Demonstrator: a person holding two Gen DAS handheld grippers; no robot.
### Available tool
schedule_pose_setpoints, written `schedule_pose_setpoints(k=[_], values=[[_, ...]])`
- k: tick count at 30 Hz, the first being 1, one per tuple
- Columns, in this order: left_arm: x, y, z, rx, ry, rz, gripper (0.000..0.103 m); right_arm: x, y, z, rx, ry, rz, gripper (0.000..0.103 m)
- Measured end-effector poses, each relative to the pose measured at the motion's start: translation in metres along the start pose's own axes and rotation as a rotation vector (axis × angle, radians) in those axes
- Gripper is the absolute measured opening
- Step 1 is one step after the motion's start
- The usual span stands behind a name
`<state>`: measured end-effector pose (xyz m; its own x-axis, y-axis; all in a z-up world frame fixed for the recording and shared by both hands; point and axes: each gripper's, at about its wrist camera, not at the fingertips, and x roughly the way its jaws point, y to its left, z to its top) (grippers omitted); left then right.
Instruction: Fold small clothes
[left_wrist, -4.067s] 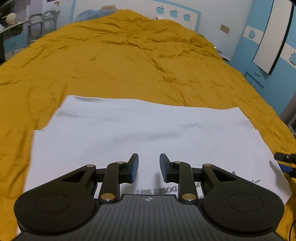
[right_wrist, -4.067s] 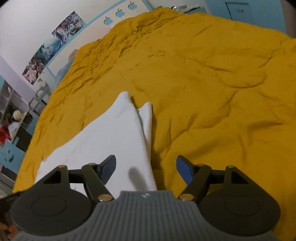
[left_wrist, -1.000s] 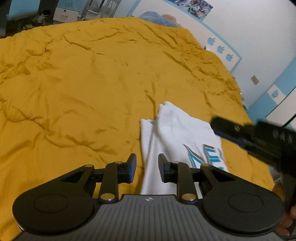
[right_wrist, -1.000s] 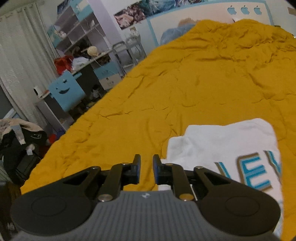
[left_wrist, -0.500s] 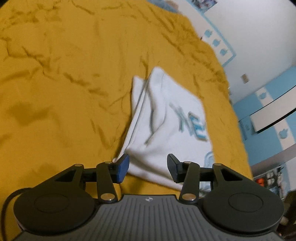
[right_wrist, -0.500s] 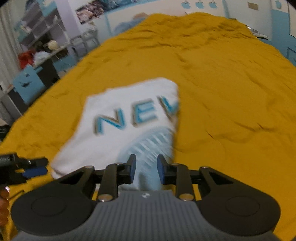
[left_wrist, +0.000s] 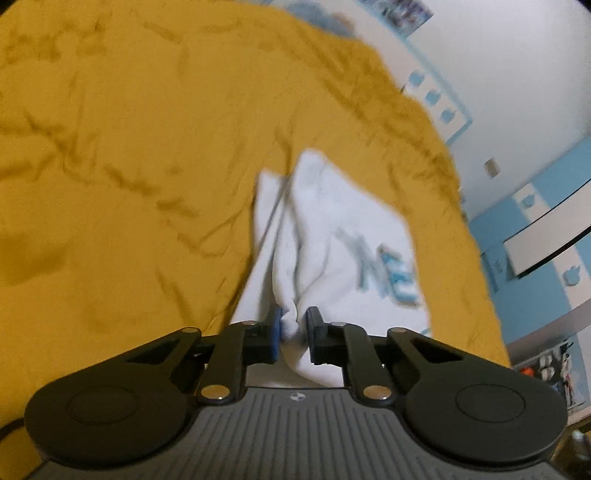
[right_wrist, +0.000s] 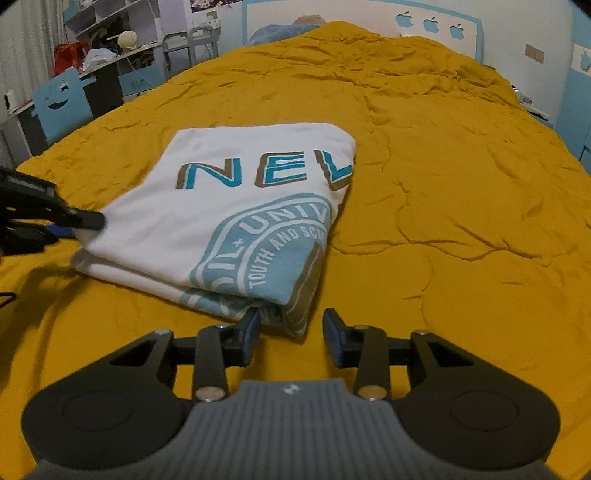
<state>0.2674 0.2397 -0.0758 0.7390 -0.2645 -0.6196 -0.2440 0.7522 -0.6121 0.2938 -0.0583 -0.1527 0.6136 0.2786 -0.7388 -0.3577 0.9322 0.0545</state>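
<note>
A white T-shirt (right_wrist: 236, 206) with blue "NEW" lettering and a round blue emblem lies folded on the yellow bedspread (right_wrist: 461, 177). In the left wrist view the shirt (left_wrist: 332, 236) is blurred, and my left gripper (left_wrist: 294, 328) is shut on its near left corner, bunching the cloth between the pads. The left gripper also shows in the right wrist view (right_wrist: 79, 221), pinching that corner. My right gripper (right_wrist: 291, 328) is open, with the shirt's near right corner lying between its fingers.
The yellow bedspread (left_wrist: 129, 166) spreads wide around the shirt. A desk with shelves and a blue chair (right_wrist: 61, 99) stand past the bed's left edge. Blue and white walls and cabinets (left_wrist: 535, 229) lie on the right.
The shirt now lies folded smaller with its print up. My left gripper has closed on the shirt's corner. My right gripper has opened and dropped to the near right corner.
</note>
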Motion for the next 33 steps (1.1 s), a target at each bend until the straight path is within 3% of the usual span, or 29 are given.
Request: schedule_pose_setpoints(k=[2, 5, 13, 19, 25, 30, 33], values=[[-0.014, -0.008, 0.004, 0.021, -0.041, -0.003, 0.012, 0.003, -0.002, 0.001, 0.028, 0.003, -0.016, 0.012], [-0.024, -0.015, 0.005, 0.060, -0.047, 0.018, 0.011, 0.002, -0.008, 0.005, 0.073, 0.015, 0.011, 0.000], [0.019, 0.006, -0.025, 0.147, 0.037, 0.192, 0.012, 0.004, -0.004, -0.003, 0.030, 0.036, 0.024, 0.000], [0.023, -0.012, -0.026, 0.276, 0.075, 0.280, 0.017, 0.019, -0.011, -0.015, 0.077, 0.088, 0.044, 0.000], [0.013, -0.021, -0.031, 0.323, 0.109, 0.313, 0.018, 0.016, -0.016, -0.015, 0.084, 0.094, 0.058, 0.000], [0.003, -0.026, -0.031, 0.372, 0.186, 0.357, 0.018, 0.003, -0.031, -0.018, 0.122, 0.104, 0.077, 0.000], [-0.007, -0.031, -0.025, 0.406, 0.159, 0.361, 0.019, -0.009, -0.042, -0.014, 0.150, 0.078, 0.088, 0.000]])
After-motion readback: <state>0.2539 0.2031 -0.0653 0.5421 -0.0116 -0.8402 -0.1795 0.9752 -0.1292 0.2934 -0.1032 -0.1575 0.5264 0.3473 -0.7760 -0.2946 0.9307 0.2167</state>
